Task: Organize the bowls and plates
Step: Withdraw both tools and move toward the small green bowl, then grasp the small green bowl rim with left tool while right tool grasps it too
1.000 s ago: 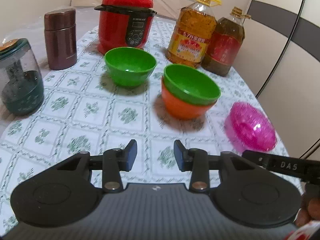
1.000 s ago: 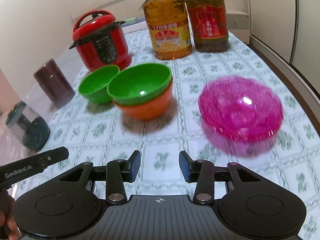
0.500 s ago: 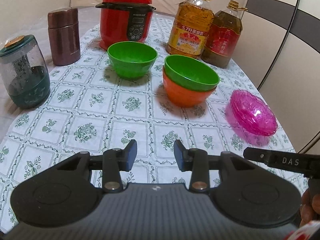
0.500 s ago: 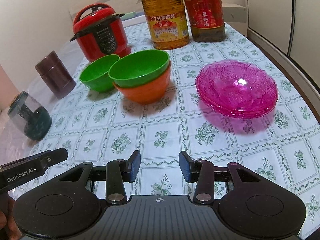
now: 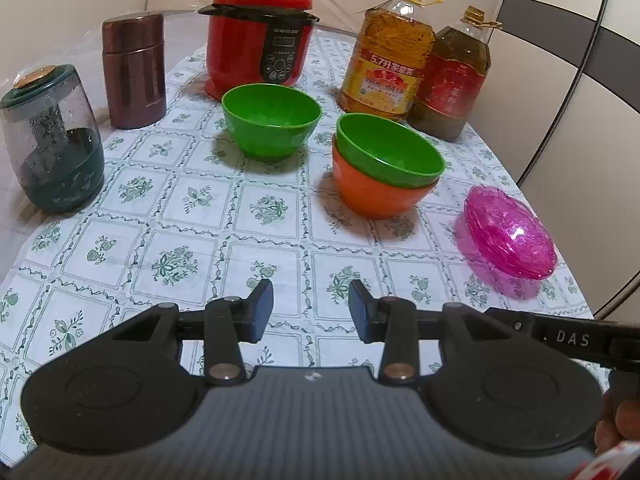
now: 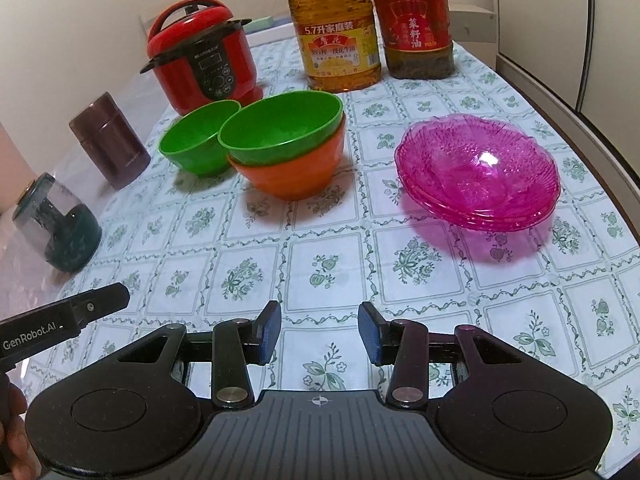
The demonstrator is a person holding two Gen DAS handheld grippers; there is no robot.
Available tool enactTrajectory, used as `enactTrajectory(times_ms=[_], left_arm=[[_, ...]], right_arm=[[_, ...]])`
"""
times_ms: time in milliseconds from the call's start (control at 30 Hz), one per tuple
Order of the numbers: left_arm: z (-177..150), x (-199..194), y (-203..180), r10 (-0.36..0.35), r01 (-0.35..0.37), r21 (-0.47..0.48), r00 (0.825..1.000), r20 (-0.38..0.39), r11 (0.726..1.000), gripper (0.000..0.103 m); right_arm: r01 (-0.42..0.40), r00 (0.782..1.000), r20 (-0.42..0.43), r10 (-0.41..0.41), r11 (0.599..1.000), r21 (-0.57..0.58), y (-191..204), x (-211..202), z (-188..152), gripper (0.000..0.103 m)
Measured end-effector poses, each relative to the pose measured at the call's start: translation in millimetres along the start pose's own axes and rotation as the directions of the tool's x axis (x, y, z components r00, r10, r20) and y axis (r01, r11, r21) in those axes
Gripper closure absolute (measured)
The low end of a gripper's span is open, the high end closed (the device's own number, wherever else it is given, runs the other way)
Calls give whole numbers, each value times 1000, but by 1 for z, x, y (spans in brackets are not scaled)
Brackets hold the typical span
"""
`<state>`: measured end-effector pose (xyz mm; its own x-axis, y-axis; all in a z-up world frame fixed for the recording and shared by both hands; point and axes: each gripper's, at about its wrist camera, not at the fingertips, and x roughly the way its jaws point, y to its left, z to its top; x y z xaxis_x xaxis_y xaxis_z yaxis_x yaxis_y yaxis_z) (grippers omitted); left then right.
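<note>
Both the left gripper (image 5: 311, 305) and the right gripper (image 6: 319, 333) are hovering part-open and empty above the tablecloth (image 5: 192, 200), well short of the lone green bowl (image 5: 271, 125), which is probably best pinched by its rim and nested squarely into the green-on-orange stack (image 5: 386, 164) beside the stacked pink plates (image 6: 478, 172).

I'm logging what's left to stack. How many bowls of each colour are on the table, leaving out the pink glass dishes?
Green bowls: 2, one standing alone, one nested in the orange.
Orange bowls: 1.
Total: 3 bowls.
</note>
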<state>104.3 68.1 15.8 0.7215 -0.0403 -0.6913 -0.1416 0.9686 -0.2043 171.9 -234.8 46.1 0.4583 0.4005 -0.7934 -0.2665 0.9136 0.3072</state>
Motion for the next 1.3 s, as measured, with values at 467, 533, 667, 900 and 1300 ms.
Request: enactTrajectory(times_ms=[467, 533, 667, 900, 1300], left_arm=[[17, 7, 25, 23, -23, -50, 1000, 7, 998, 65], [24, 10, 33, 24, -23, -63, 1000, 7, 998, 65], [44, 19, 49, 24, -23, -98, 1000, 13, 995, 64], [89, 42, 74, 18, -14, -144, 1000, 23, 990, 57], [171, 108, 95, 29, -21, -153, 998, 53, 988, 41]], right_arm=[[-74, 997, -23, 74, 997, 0, 15, 14, 13, 60], [-92, 996, -16, 92, 996, -11, 22, 16, 22, 60], [-134, 991, 14, 135, 990, -42, 37, 17, 47, 60], [-179, 982, 39, 185, 976, -121, 64, 35, 109, 60], [-223, 975, -31, 221, 963, -153, 89, 123, 226, 60]])
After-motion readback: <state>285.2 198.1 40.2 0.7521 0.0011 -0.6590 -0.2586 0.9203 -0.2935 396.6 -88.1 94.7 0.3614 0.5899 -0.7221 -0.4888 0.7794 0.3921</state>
